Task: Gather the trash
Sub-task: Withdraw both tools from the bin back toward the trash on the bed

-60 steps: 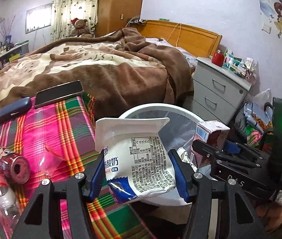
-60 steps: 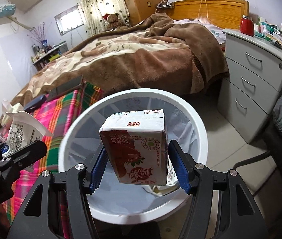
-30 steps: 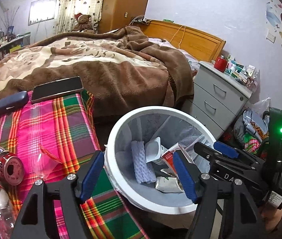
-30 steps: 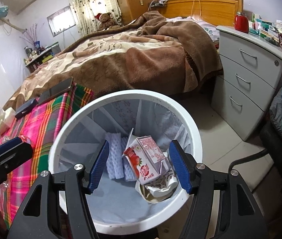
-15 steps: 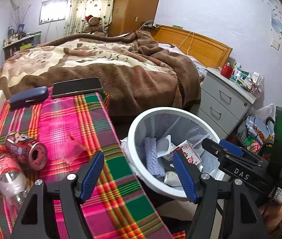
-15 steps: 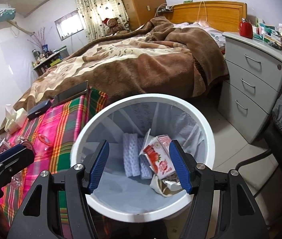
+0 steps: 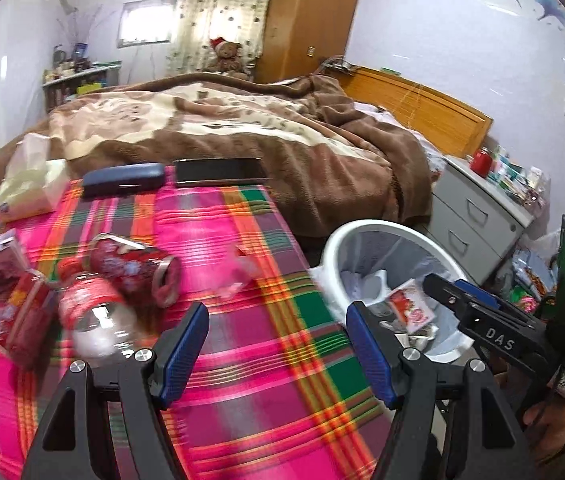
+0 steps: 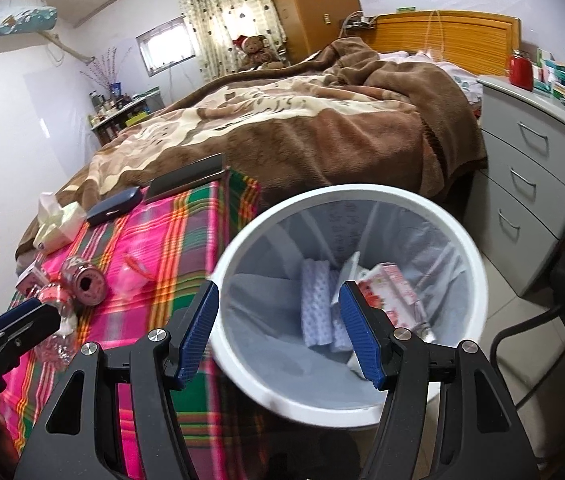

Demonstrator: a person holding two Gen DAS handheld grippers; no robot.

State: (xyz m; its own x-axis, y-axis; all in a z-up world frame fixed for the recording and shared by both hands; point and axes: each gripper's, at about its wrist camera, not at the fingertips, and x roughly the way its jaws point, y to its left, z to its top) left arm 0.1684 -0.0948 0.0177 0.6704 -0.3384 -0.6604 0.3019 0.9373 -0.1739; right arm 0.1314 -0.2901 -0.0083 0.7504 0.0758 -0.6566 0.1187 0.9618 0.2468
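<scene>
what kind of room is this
A bedroom, most likely in a home: a bed under a brown blanket with a wooden headboard, a grey drawer unit beside it, and a teddy bear.

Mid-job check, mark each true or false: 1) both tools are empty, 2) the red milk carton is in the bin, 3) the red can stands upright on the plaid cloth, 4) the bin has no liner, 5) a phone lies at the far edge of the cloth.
1) Both tools are empty: true. The left tool and the right tool are open with nothing between their pads.
2) Red milk carton in the white bin: true.
3) Red can stands upright: false. It lies on its side on the plaid cloth.
4) No liner: false. A clear bag lines the bin.
5) Phone at the cloth's far edge: true, beside a dark case.
</scene>
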